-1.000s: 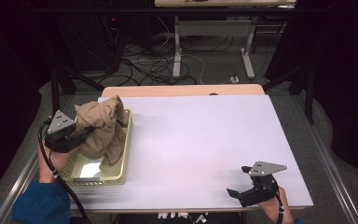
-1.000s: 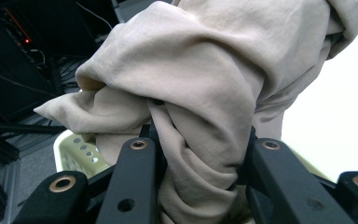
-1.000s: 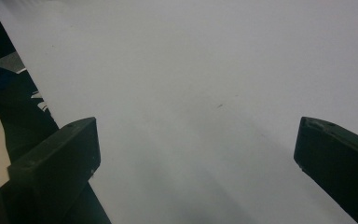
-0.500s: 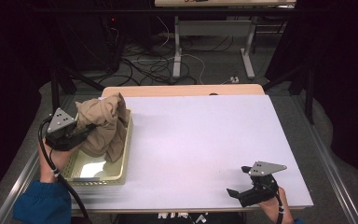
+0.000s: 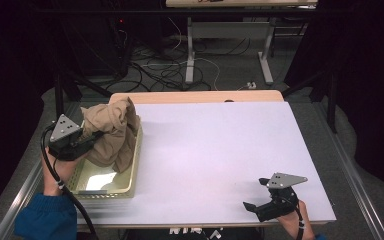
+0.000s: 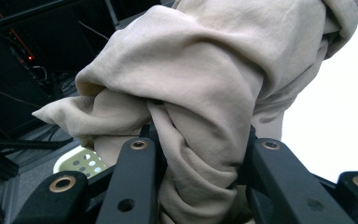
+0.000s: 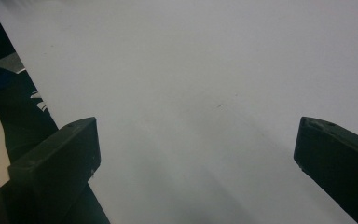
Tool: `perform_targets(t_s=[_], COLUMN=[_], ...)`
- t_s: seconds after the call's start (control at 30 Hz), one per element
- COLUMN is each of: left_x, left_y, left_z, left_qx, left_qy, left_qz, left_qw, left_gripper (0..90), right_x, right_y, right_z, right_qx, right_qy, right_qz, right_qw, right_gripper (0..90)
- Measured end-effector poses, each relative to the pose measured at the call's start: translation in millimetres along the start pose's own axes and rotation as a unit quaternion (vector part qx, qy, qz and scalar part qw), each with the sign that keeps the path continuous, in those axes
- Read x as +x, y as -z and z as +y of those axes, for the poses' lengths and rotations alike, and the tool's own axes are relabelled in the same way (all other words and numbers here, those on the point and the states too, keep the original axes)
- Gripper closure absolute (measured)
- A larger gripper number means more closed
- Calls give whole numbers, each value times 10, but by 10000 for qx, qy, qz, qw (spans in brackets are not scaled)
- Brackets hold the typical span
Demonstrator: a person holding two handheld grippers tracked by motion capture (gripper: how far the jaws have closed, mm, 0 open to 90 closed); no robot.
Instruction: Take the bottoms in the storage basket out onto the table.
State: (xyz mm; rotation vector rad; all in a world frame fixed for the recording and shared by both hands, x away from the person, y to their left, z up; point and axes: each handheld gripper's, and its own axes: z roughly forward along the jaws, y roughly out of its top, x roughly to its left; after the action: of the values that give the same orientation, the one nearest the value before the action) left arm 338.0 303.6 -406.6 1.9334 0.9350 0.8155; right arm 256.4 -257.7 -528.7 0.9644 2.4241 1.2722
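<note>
A crumpled tan garment (image 5: 112, 132) hangs partly out of a pale yellow perforated basket (image 5: 130, 175) at the table's left side. My left gripper (image 5: 87, 140) is shut on a thick fold of it, coming in from the left. In the left gripper view the cloth (image 6: 205, 79) bulges up between the two black jaws of the left gripper (image 6: 205, 149), with a corner of the basket (image 6: 79, 163) below. My right gripper (image 5: 252, 207) rests near the front right of the white table (image 5: 220, 150). It stands open with nothing between its fingers, as the right gripper (image 7: 196, 135) view confirms.
The basket's near half shows a bare bottom. A wooden strip (image 5: 195, 96) runs along the table's far edge. Beyond it are desk legs and loose cables (image 5: 180, 70) on the floor. Metal rails flank the table on both sides.
The left gripper and the garment have shifted only slightly over the basket. The right gripper has kept still.
</note>
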Motion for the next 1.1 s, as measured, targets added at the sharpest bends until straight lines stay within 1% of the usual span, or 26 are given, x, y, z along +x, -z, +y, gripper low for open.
perform_targets(t_s=[0.17, 0.2, 0.3, 0.37, 0.43, 0.57, 0.7, 0.97, 1.1], left_x=[-8, -10, -12, -19, -23, -43, -60, -94, -112], left_y=[14, 10, 20, 22, 35, 38, 37, 32, 25], left_z=[18, 19, 29, 38, 50, 77, 104, 158, 185], left_qx=[-48, -93, -95, -137, -127, -201, -242, -310, -314], left_qy=[-2, 20, -17, 9, -14, -4, -69, -118, -140], left_qz=[5, 11, 32, 17, 25, 7, 1, 7, -36], left_qw=[10000, 10000, 9999, 9999, 9999, 9998, 9997, 9995, 9994], left_gripper=[712, 712, 712, 712, 712, 712, 712, 712, 712], right_x=[0, 0, 2, 1, 3, 3, 3, 3, 3], right_y=[0, 0, 0, -1, 1, 1, 1, 1, 1], right_z=[0, 0, 0, 0, 1, 1, 1, 1, 1], right_qx=[1, 1, 1, 4, 2, 5, 4, 3, 2], right_qy=[1, 1, -4, -3, -13, -14, -7, -6, -9], right_qz=[-2, -2, -4, -5, 5, 2, -10, -13, -8], right_qw=[10000, 10000, 10000, 10000, 10000, 10000, 10000, 10000, 10000], right_gripper=[2, 2, 2, 2, 2, 2, 3, 3, 3])
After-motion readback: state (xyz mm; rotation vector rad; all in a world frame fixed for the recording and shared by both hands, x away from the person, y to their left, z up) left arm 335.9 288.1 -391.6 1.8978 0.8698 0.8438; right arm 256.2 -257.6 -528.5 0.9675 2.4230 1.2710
